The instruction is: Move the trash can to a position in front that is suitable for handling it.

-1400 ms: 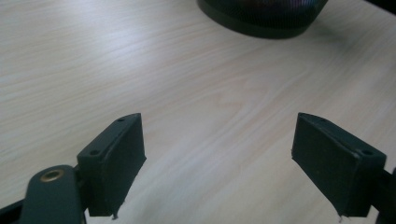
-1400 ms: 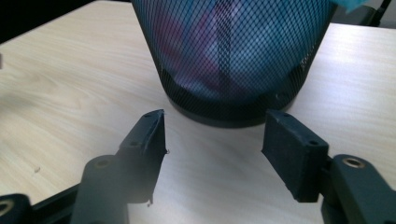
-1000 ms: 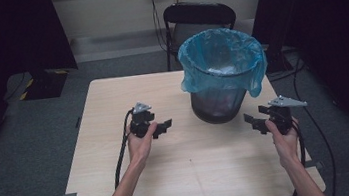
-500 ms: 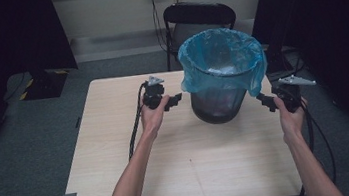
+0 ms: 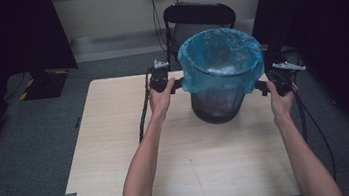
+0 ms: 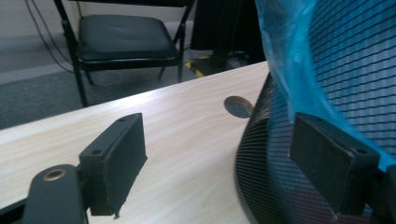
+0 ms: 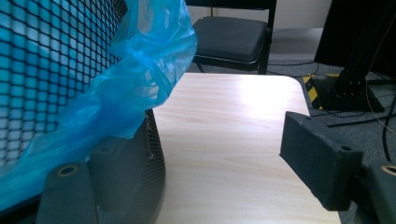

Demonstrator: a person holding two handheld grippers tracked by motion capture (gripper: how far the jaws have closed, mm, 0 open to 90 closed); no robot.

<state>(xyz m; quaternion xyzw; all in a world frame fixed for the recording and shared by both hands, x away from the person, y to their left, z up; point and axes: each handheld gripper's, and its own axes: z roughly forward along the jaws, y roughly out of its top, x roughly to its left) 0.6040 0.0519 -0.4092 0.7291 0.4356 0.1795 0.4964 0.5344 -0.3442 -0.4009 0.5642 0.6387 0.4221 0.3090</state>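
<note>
A black mesh bin (image 5: 218, 102) with a blue plastic liner (image 5: 220, 54) stands on the far middle of the pale wooden table (image 5: 114, 156). My left gripper (image 5: 177, 85) is at the bin's left side and points at it. In the left gripper view it (image 6: 224, 163) is open, with the edge of the mesh wall (image 6: 266, 182) between the jaws and the liner (image 6: 299, 56) hanging above. My right gripper (image 5: 262, 87) is at the bin's right side. It (image 7: 219, 170) is open and its jaws have just been opening. The liner's hem (image 7: 135, 79) drapes over its left jaw, beside the mesh (image 7: 46, 70).
A black folding chair (image 5: 198, 17) stands behind the table. The table has a round hole (image 6: 238, 106) near the bin. A black stand base with yellow-black tape (image 7: 345, 88) sits on the floor to the right. Cables trail from both grippers.
Both hands have moved away from the person, from the middle of the table up to the bin's left and right sides, and risen slightly.
</note>
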